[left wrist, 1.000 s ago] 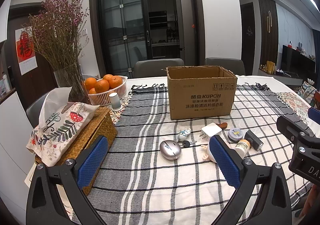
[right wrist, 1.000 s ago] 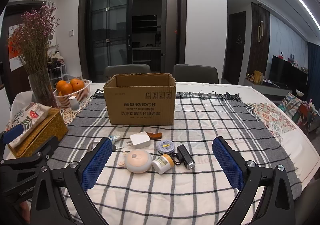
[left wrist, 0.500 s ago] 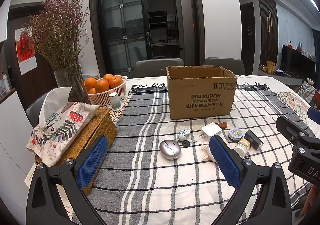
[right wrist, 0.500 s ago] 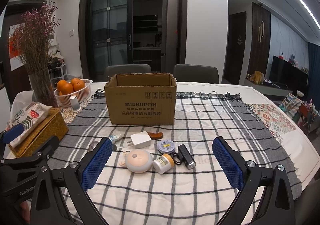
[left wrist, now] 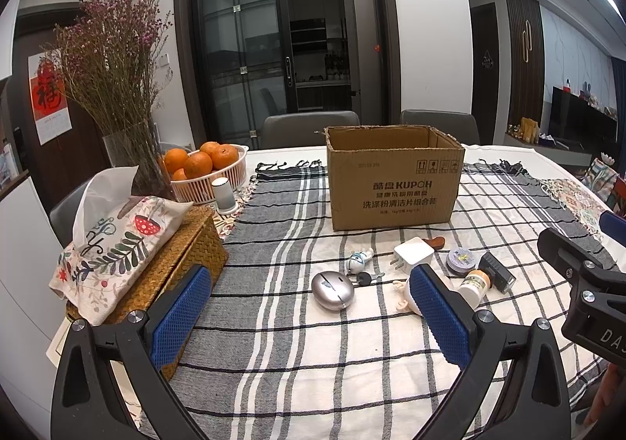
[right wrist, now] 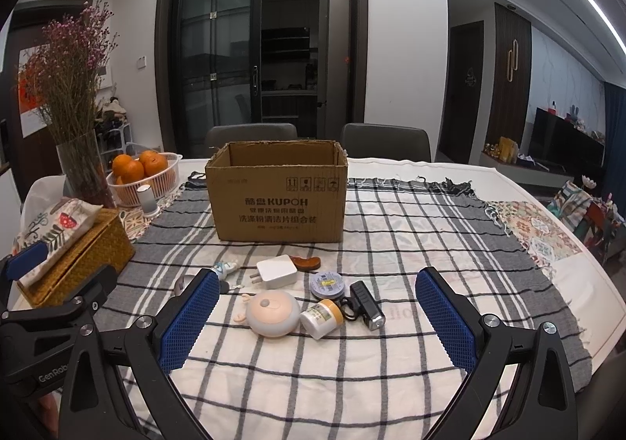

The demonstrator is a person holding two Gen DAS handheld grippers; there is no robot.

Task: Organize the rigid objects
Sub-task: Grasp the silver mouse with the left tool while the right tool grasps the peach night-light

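Observation:
An open cardboard box point(right wrist: 278, 194) stands on the checked tablecloth point(right wrist: 391, 228). In front of it lie several small items: a white charger plug point(right wrist: 276, 271), a brown wooden piece point(right wrist: 306, 263), a round tin point(right wrist: 326, 284), a small white bottle point(right wrist: 321, 318), a black flashlight point(right wrist: 366, 305), a round peach toy point(right wrist: 273, 313), a small figurine point(right wrist: 225, 268). The left wrist view adds a silver oval case point(left wrist: 332, 290) and a key point(left wrist: 366, 277). My right gripper point(right wrist: 317, 316) hovers open just short of the peach toy. My left gripper point(left wrist: 311, 316) is open near the silver case.
At the left stand a woven tissue box point(left wrist: 172, 264) with a floral cover, a white basket of oranges point(left wrist: 205, 170), a glass vase of dried flowers point(left wrist: 133, 162) and a small white cup point(left wrist: 223, 195). Grey chairs point(right wrist: 250, 135) are behind the table.

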